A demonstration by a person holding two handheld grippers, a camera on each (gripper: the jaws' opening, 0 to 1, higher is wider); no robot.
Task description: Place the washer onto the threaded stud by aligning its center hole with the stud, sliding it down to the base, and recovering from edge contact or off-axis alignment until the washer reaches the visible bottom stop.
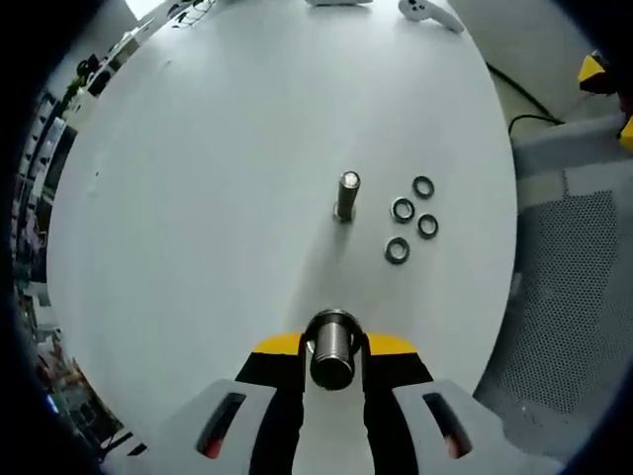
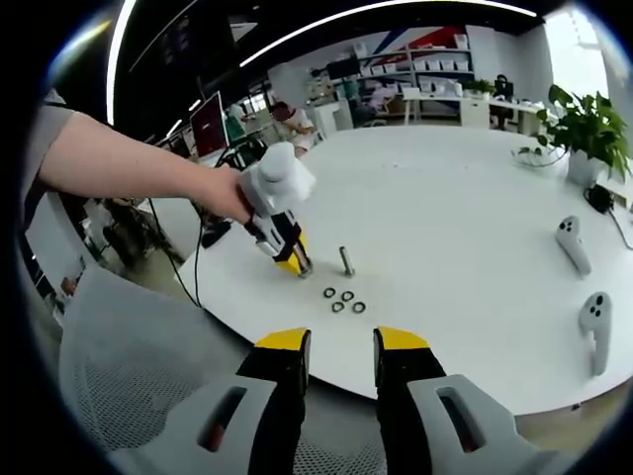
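Left gripper (image 1: pixel 333 361) grips a threaded stud (image 1: pixel 332 348); four washers (image 1: pixel 411 219) on table (image 1: pixel 198 198).

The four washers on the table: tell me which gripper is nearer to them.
Left. The left gripper, shut on a threaded stud, sits low over the table close to the washers. The right gripper is open and hangs back off the table's near edge.

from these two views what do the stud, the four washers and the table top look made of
Stud: looks like steel, grey with a bright glint on top and visible threads. Washers: dark rings with shiny edges, likely metal, possibly rubber-faced; too small to tell. Table: smooth matte white, probably laminate or painted board.
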